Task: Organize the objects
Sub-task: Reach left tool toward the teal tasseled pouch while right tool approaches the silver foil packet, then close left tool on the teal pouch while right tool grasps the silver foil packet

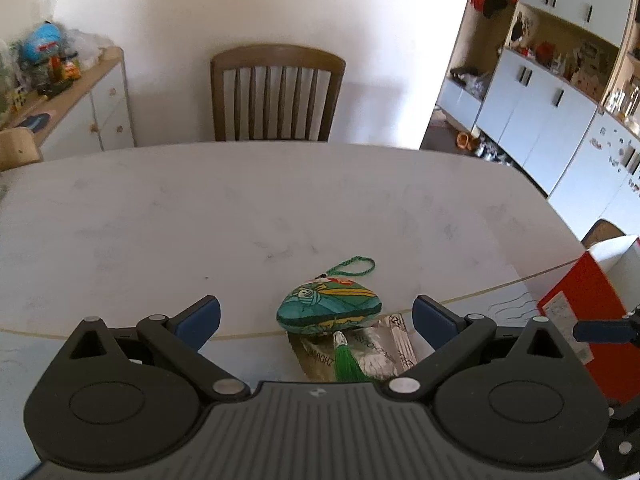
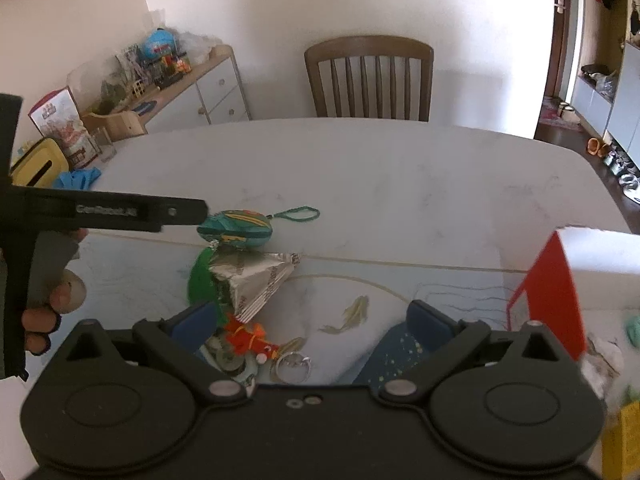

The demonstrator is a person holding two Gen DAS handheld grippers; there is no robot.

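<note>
Left tool (image 1: pixel 316 316) spread wide around green sachet (image 1: pixel 329 309), not touching, right tool (image 2: pixel 312 320) likewise released above keyring (image 2: pixel 292 367)

Bare table (image 1: pixel 240 208) ahead toward the chair (image 1: pixel 278 96), green pouch (image 1: pixel 330 309) and foil packet (image 2: pixel 256 280) clustered near, red box (image 2: pixel 554 292) walling the right

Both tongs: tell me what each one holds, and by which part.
Nothing. The left tongs and the right tongs are both open and empty; the sachet lies on the table.

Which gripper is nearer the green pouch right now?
Left. The left gripper hangs open right over the green pouch, which lies between its fingers. The right gripper, also open, sits farther back, with the foil packet in between.
</note>
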